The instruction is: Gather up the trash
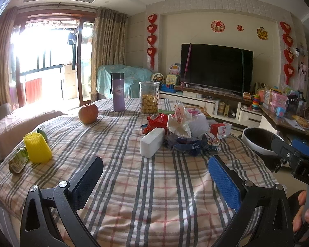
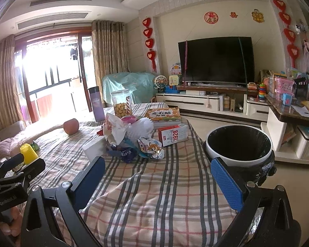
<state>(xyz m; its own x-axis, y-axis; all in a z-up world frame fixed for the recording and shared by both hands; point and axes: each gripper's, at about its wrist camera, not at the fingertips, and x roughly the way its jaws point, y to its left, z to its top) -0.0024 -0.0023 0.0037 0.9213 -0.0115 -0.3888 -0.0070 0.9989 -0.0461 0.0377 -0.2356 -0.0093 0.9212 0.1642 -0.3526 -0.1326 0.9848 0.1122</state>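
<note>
In the left wrist view, the left claw (image 1: 154, 177) sits low in the frame, wide open and holding nothing. Its two fingers reach forward over the checked cloth on the surface (image 1: 150, 195). The right claw (image 1: 298, 154) pokes in at the right edge, but I cannot tell its state from here. The trash pile (image 1: 183, 131) lies in the middle of the frame, ahead of the fingers. It is a crumpled heap of white, red and blue wrappers. A white block (image 1: 152, 145) lies at its left side, with its long side running from lower left to upper right. The trash bin (image 1: 257, 139) shows at the right, beside the surface.

In the right wrist view, the right claw (image 2: 157, 180) is also low, wide open and empty, pointing forward. The trash pile (image 2: 131, 140) sits in the middle, a little left. A red and white box (image 2: 173, 136) marked 1928 rests just right of it. The trash bin (image 2: 239, 146), round with a black bag inside, stands at the right. The left claw (image 2: 20, 164) shows at the left edge.
</note>
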